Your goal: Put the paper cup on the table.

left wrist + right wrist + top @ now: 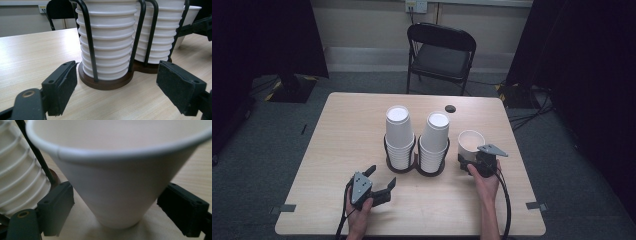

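Left gripper: lower left of the high view, near table edge; fingers spread wide, holding nothing, aimed at the cup rack, probably waiting to steady it.
Right gripper: lower right of centre; fingers stand open either side of the cup's lower wall, seemingly not pressing it; I judge a grasp about to start or just let go.
Single white paper cup: upright on the light wooden table, mouth up, long axis vertical, tapering to its base, just right of the rack.
Black wire double cup rack on a brown base: centre; wires keep the stacks upright.
Two stacks of white paper cups: upside down, bottoms up, axes vertical.
Black folding chair: top centre, beyond the table.
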`<state>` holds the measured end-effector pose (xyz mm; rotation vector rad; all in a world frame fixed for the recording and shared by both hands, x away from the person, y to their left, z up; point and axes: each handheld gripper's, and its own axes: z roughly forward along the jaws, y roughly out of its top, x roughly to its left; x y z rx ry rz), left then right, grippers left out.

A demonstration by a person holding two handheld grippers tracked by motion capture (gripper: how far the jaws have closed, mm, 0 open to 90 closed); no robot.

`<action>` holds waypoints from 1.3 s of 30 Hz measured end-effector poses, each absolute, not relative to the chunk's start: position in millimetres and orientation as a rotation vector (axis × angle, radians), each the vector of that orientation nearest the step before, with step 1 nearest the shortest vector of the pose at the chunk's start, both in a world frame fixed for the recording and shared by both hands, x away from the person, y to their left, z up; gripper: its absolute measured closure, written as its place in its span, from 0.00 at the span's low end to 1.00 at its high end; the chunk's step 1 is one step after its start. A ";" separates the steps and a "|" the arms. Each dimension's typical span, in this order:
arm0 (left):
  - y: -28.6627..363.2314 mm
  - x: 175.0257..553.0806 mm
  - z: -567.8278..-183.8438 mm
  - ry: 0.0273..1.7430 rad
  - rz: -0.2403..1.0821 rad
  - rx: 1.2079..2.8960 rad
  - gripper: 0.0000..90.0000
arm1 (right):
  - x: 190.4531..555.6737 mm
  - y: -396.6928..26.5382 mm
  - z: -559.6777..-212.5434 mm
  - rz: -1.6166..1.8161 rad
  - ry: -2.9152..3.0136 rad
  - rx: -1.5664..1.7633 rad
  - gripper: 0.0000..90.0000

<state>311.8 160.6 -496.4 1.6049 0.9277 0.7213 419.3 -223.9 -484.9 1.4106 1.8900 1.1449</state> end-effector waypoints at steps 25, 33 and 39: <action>161.9 309.2 -496.5 0.987 0.745 1.568 0.21 | 337.6 -198.5 -475.9 1.328 1.772 1.303 0.19; 161.3 306.0 -496.0 1.024 0.744 1.574 0.18 | 317.4 -182.3 -478.6 1.382 1.799 1.246 0.23; 160.6 303.0 -496.2 1.036 0.766 1.559 0.18 | 304.8 -176.7 -487.0 1.420 1.799 1.230 0.22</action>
